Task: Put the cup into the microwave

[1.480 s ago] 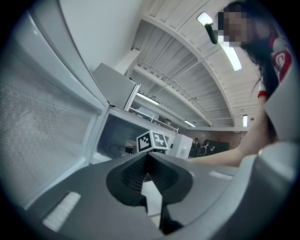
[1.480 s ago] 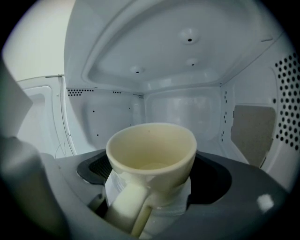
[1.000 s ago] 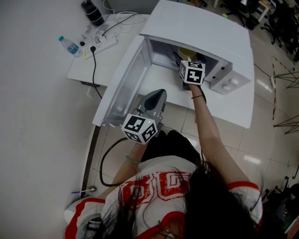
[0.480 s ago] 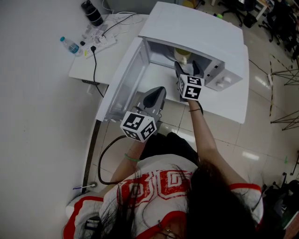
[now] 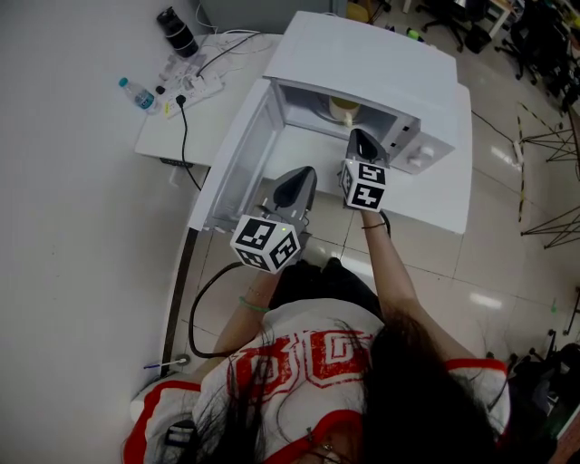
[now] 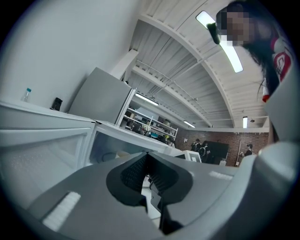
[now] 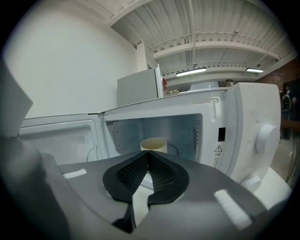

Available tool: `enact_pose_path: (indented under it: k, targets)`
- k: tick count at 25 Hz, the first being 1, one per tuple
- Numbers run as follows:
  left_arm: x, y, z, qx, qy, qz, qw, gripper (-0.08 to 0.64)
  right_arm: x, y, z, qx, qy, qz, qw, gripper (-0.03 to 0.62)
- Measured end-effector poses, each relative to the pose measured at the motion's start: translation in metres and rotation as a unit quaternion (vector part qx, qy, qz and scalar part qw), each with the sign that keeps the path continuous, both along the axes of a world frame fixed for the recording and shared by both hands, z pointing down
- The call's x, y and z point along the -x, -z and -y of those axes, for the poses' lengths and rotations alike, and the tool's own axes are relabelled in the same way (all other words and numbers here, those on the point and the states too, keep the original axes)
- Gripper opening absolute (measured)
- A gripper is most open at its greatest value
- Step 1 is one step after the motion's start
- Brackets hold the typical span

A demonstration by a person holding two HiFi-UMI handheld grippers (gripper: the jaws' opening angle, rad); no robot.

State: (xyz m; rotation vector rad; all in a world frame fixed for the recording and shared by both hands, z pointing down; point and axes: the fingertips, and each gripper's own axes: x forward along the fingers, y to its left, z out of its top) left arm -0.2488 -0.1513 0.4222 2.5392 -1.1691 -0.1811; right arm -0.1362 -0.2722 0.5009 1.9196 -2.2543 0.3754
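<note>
A pale cup [image 5: 343, 109] stands upright inside the open white microwave [image 5: 372, 54]. In the right gripper view the cup [image 7: 153, 144] shows at the middle of the cavity, just beyond my fingertips. My right gripper [image 5: 356, 134] is outside the cavity's mouth, shut and empty, apart from the cup. Its jaws [image 7: 148, 153] meet along their whole length. My left gripper [image 5: 306, 172] hangs lower, in front of the swung-open door [image 5: 240, 149], shut with nothing in it [image 6: 146, 154].
The microwave's control panel with two knobs [image 5: 419, 154] is at the right. The door [image 7: 61, 136] stands out to the left. A white desk [image 5: 172, 118] behind it carries a power strip, cables, a water bottle [image 5: 136, 91] and a black object [image 5: 178, 27]. Tiled floor lies below.
My right gripper came back out of the microwave toward the person and its jaws closed, leaving the cup inside. The left gripper rose slightly.
</note>
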Motion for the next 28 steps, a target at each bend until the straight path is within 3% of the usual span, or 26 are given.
enact_pose_path:
  k: [18, 28]
  targets:
    - [-0.016, 0.007, 0.002, -0.001, 0.007, 0.000, 1.0000, 0.000, 0.011, 0.026, -0.088, 0.005, 0.048, 0.025, 0.999, 0.002]
    - [-0.025, 0.006, -0.001, -0.007, 0.011, 0.009, 0.9999, 0.000, 0.012, 0.040, -0.112, -0.008, 0.065, 0.034, 0.997, 0.002]
